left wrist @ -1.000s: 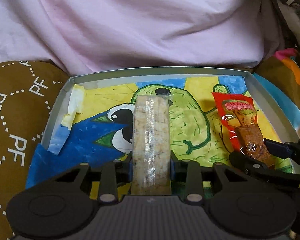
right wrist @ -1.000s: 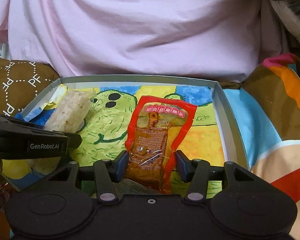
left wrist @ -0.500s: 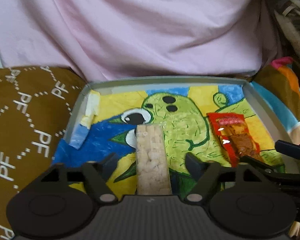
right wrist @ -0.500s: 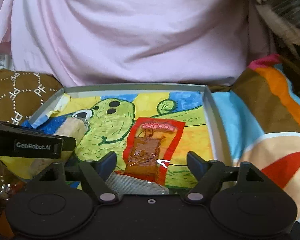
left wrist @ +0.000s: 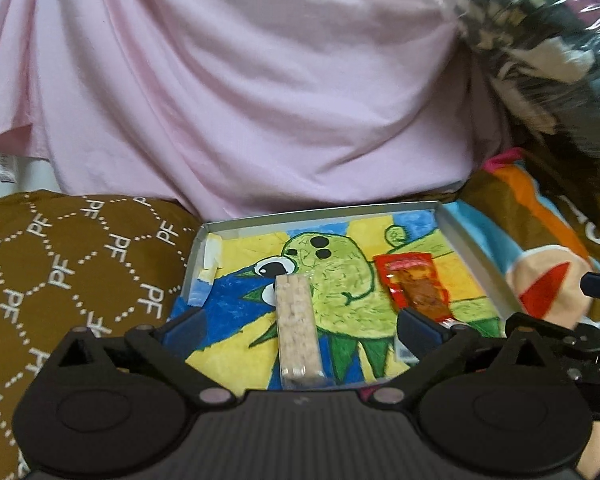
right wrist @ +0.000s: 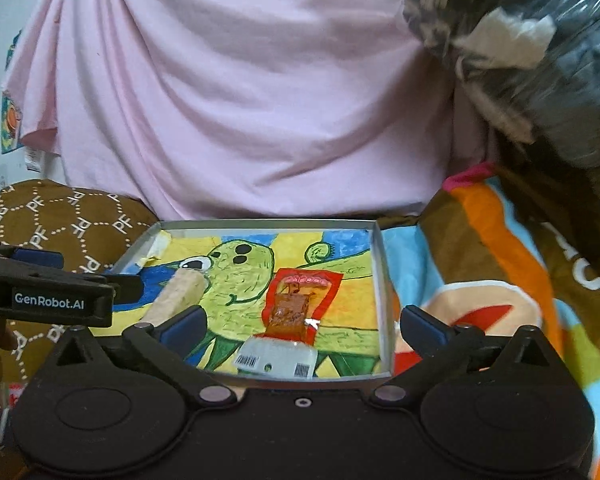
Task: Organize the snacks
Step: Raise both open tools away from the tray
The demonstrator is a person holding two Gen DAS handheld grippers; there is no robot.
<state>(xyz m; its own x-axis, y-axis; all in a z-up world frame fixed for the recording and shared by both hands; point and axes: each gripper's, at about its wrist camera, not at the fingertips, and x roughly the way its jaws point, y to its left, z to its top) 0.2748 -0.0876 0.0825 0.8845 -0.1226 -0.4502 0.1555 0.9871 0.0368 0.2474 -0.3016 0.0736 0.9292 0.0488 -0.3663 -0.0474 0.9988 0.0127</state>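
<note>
Left gripper [left wrist: 300,326] spread wide, jaws just opened, gripping nothing; the rice bar [left wrist: 298,330] lies lengthwise between the fingers, touched by neither, flat on the tray [left wrist: 320,216]. Right gripper [right wrist: 300,326] likewise wide, jaws just opened, nothing gripped; the red packet [right wrist: 296,312] lies between its fingers, clear of both, on the tray's painted floor near the right wall. Bar left of packet, apart, both pointing toward the pink cloth [left wrist: 260,100] behind the tray. Brown cushion [left wrist: 60,272] at the tray's left, striped blanket [right wrist: 500,280] at its right.
</note>
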